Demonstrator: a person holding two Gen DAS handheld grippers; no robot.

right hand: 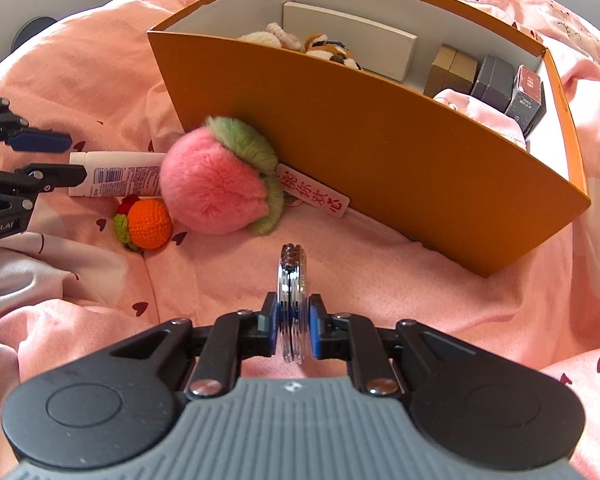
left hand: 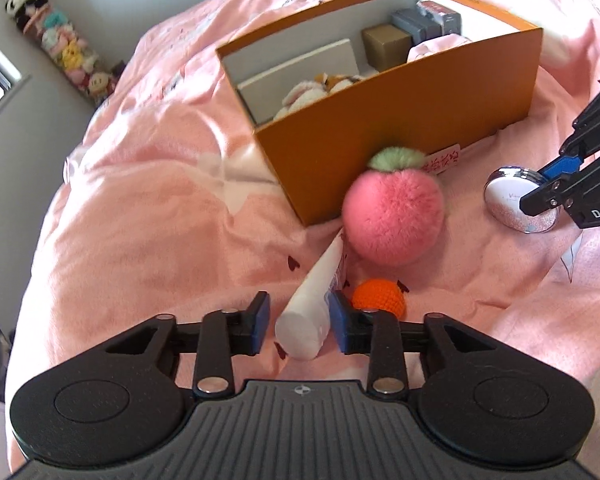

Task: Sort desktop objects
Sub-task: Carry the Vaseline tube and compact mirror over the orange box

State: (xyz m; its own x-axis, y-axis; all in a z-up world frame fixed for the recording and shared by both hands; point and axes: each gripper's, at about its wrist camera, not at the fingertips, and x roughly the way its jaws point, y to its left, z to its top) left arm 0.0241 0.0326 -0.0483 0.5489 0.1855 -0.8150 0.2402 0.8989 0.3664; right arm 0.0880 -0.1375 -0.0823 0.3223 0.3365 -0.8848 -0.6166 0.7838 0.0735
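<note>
A white tube [left hand: 312, 304] lies on the pink bedspread, its cap end between the fingers of my left gripper [left hand: 300, 312]. The right pad rests against the tube and the left pad stands a little off it, so the gripper is open. My right gripper [right hand: 293, 320] is shut on a round silver compact [right hand: 292, 280], held edge-on just above the bedspread. From the left wrist view, the compact [left hand: 520, 200] hangs at the right. A pink plush peach [left hand: 394, 220] leans against the orange box [left hand: 400, 132]. An orange crochet fruit [left hand: 378, 300] lies beside the tube.
The orange box [right hand: 380, 152] holds plush toys [right hand: 324, 46], a flat white box [right hand: 352, 38], a brown box [right hand: 452, 68] and grey boxes [right hand: 496, 80]. A white tag [right hand: 314, 192] with red characters lies by the peach. A column of small plush toys [left hand: 60, 44] hangs on the far wall.
</note>
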